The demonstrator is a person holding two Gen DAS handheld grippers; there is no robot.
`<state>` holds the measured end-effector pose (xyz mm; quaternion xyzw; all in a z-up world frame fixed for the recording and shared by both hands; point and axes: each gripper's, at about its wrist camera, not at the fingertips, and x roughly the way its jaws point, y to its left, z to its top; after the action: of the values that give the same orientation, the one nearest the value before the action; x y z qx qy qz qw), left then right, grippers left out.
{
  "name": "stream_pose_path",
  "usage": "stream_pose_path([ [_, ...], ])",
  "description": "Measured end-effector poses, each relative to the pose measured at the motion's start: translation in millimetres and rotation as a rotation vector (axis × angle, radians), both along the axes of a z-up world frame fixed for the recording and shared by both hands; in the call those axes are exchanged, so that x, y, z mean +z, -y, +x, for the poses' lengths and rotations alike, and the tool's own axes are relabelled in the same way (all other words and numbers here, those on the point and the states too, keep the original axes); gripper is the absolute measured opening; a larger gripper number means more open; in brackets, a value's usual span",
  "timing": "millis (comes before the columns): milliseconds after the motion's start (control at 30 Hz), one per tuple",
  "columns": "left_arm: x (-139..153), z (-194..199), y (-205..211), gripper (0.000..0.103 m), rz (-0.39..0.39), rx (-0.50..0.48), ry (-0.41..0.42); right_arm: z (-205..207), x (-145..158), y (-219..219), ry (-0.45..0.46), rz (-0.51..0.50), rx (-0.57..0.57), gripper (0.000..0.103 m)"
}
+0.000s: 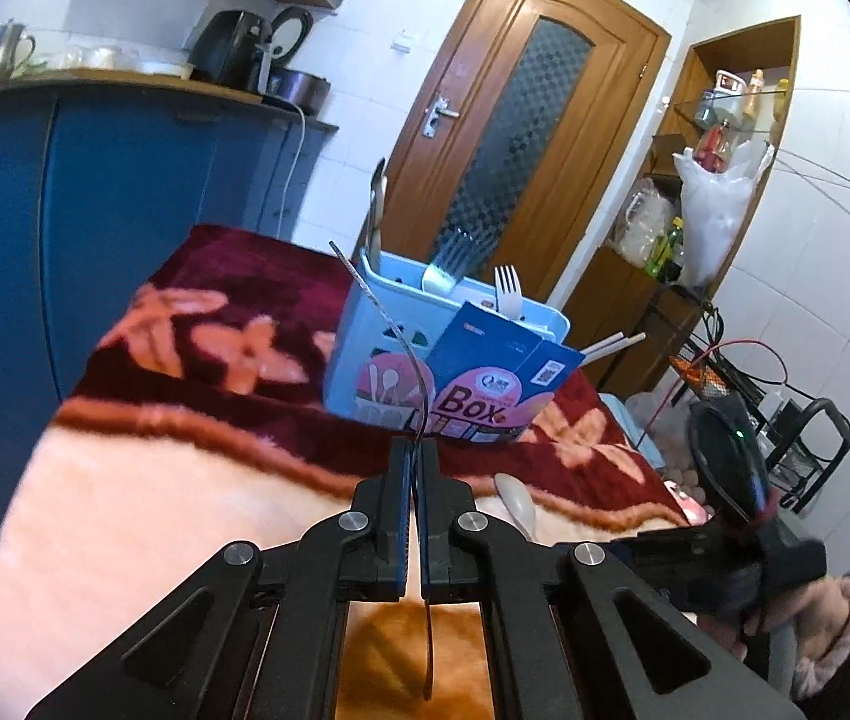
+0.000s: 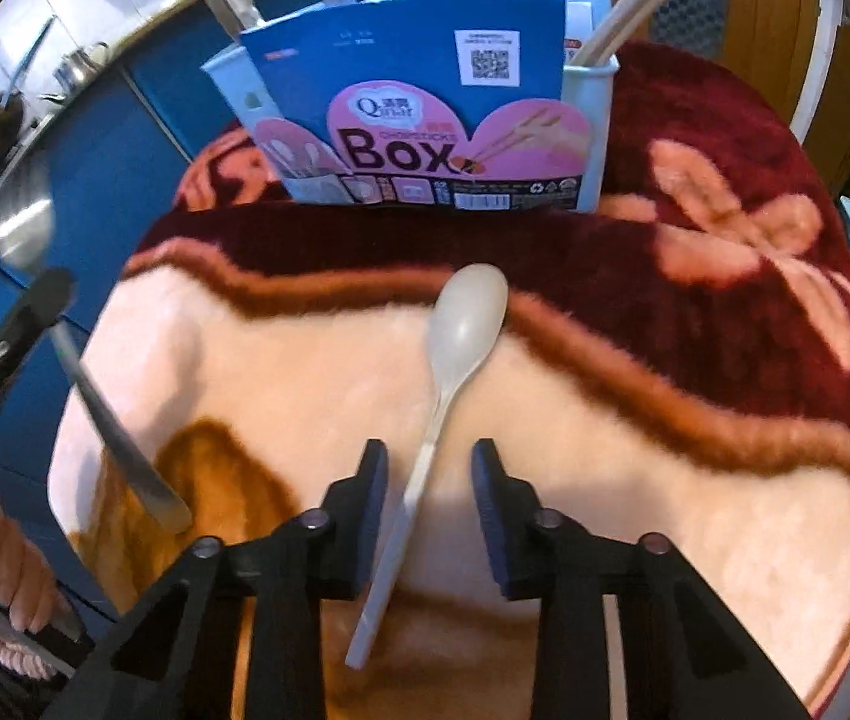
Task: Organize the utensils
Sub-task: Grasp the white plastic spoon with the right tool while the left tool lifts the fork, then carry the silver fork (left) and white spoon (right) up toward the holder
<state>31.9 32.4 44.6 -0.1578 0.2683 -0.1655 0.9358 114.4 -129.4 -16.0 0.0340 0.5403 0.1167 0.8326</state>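
My left gripper [image 1: 414, 456] is shut on a metal spoon [image 1: 428, 648], seen edge-on, with its bowl rising toward the light blue utensil box [image 1: 359, 336]. The right wrist view shows that same spoon [image 2: 23, 228] at far left, lifted off the blanket. A white plastic spoon [image 2: 466, 312] lies on the blanket, bowl toward the box [image 2: 589, 120]. My right gripper [image 2: 427, 480] stands open astride its handle, which runs closer to the left finger; the pads do not press on it. Forks, spoons and chopsticks stand in the box.
The box and spoon sit on a plush maroon and peach blanket [image 2: 634, 540]. A blue cabinet [image 1: 65, 210] stands on the left. A wooden door [image 1: 514, 120] and shelves with bags are behind. A person's fingers [image 2: 11, 588] grip the left handle.
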Motion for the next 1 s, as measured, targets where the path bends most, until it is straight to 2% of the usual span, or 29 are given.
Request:
stream_pose_path([
  [167, 4.2, -0.3, -4.2, 0.002, -0.001, 0.001, 0.021, 10.7, -1.3, -8.0, -0.045, -0.053, 0.008, 0.029],
  [300, 9.9, 1.4, -5.5, 0.002, 0.005, 0.011, 0.043, 12.3, -2.4, -6.3, -0.030, -0.060, -0.013, 0.014],
  [467, 21.8, 6.2, -3.4, 0.002, 0.033, 0.029, 0.077, 4.8, -2.2, 11.7, 0.009, 0.050, -0.060, 0.008],
  [733, 49.3, 20.7, 4.1, 0.002, 0.088, 0.067, 0.155, -29.8, 2.2, 49.3, 0.144, 0.297, -0.110, 0.008],
  [1000, 93.0, 43.2, 3.7, 0.002, 0.084, 0.138, 0.259, -53.5, 10.2, 66.3, 0.285, 0.389, -0.125, 0.008],
])
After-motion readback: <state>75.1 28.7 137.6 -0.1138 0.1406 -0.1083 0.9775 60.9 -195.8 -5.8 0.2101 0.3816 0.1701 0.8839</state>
